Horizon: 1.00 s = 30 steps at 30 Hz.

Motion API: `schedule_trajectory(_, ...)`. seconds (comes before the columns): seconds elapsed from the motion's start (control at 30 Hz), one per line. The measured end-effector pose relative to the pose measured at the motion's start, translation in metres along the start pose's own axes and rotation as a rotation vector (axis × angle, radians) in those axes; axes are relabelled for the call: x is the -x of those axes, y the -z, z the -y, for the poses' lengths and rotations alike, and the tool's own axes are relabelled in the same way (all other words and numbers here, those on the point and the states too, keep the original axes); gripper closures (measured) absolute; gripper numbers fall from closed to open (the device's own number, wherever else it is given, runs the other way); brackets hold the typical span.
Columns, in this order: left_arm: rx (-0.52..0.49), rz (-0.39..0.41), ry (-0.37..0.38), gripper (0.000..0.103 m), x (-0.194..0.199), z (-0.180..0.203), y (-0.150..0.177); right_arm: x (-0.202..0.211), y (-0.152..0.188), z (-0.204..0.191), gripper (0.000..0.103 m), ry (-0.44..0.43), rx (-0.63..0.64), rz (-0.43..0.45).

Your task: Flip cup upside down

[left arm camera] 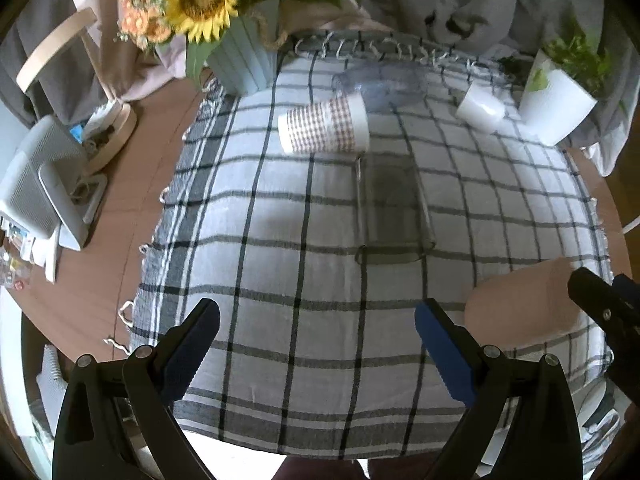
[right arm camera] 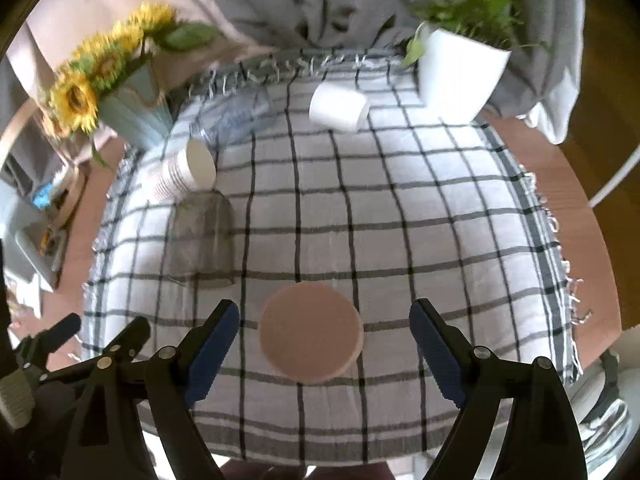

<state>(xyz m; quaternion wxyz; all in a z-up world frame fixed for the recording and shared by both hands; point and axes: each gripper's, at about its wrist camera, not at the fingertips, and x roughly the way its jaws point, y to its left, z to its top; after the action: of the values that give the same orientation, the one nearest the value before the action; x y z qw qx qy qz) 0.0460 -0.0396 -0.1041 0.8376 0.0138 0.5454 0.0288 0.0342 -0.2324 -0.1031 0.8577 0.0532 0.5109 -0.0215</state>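
A: Where is the cup, going left to right?

B: The left gripper (left arm camera: 316, 334) stands spread wide, holding nothing, over the checked grey-and-white tablecloth (left arm camera: 280, 264). The clear smoky glass cup (left arm camera: 394, 210) lies on its side straight ahead, long axis running away from the fingers, well apart.

A: And the right gripper?

B: The right gripper (right arm camera: 324, 340) is also spread and empty, flanking a round pinkish-tan disc (right arm camera: 311, 333); whether it touches, I cannot tell. I judge the left one better lined up on the cup.

Both wrist views look down across the same checked tablecloth (left arm camera: 304, 208), side by side.
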Motion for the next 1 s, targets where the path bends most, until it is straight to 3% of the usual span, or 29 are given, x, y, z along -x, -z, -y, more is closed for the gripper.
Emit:
schedule_trajectory(0.27,-0.022,0.103,-0.002,0.000,0.044,-0.010,0.000,0.048,0.012,0.002,0.013,-0.062,-0.083,0.049)
schedule_trajectory(0.5,-0.047,0.213,-0.050,0.000,0.073,-0.017,0.008,0.067,0.024,-0.007,0.012,-0.044,-0.092,0.103)
schedule_trajectory(1.0,-0.071,0.273,0.003,0.000,0.097,-0.029,0.026,0.106,0.051,-0.029,0.005,0.014,-0.052,0.231)
